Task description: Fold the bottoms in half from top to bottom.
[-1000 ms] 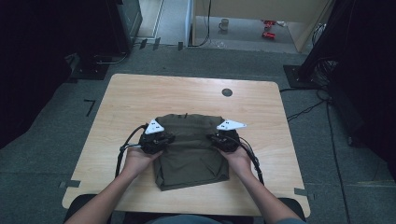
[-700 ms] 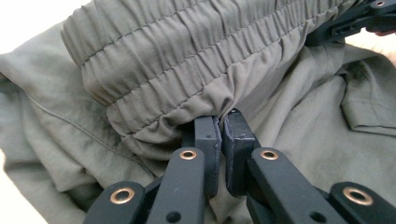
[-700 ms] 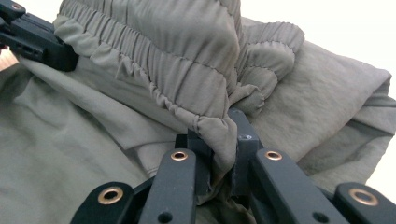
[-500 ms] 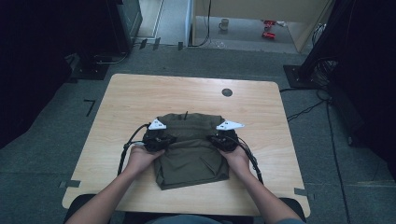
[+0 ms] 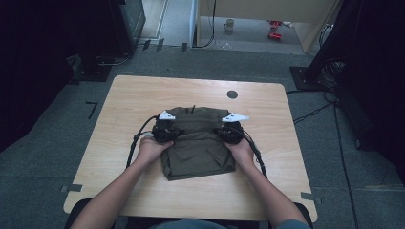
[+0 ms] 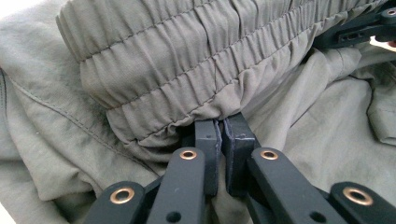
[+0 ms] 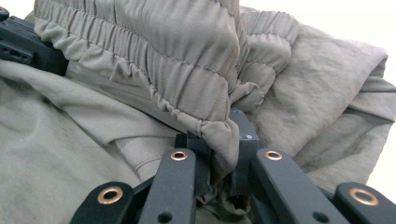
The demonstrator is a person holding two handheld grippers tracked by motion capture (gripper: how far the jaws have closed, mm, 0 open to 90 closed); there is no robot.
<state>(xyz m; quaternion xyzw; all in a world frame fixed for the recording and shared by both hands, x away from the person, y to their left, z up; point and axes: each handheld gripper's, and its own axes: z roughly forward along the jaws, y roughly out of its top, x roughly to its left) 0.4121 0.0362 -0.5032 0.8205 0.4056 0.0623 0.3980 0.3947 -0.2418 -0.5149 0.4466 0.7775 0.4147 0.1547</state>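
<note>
Folding step on olive shorts, lying mid-table, nearer the person's edge, already doubled into a rough square. Left gripper sits at the left side of the shorts; in the left gripper view its jaws are pinched right down on the fabric just under the waistband, almost no gap, elastic bunched over the tips. Right gripper at the right side does the same; in the right gripper view a fold of waistband is clamped between near-closed jaws, cloth spilling out both sides. Both hands low, close to the cloth, roughly level with each other. Reads as mid-fold: waistband end gripped at two corners, being carried over the rest of the garment. From above the top layer is hard to separate from what's under it, so how far over the fold has come is probably about halfway, not sure. Next move calls for both grippers to travel together at equal pace, keeping the band taut between them, lay the edge down square on the lower layer, then let go without dragging the cloth
</note>
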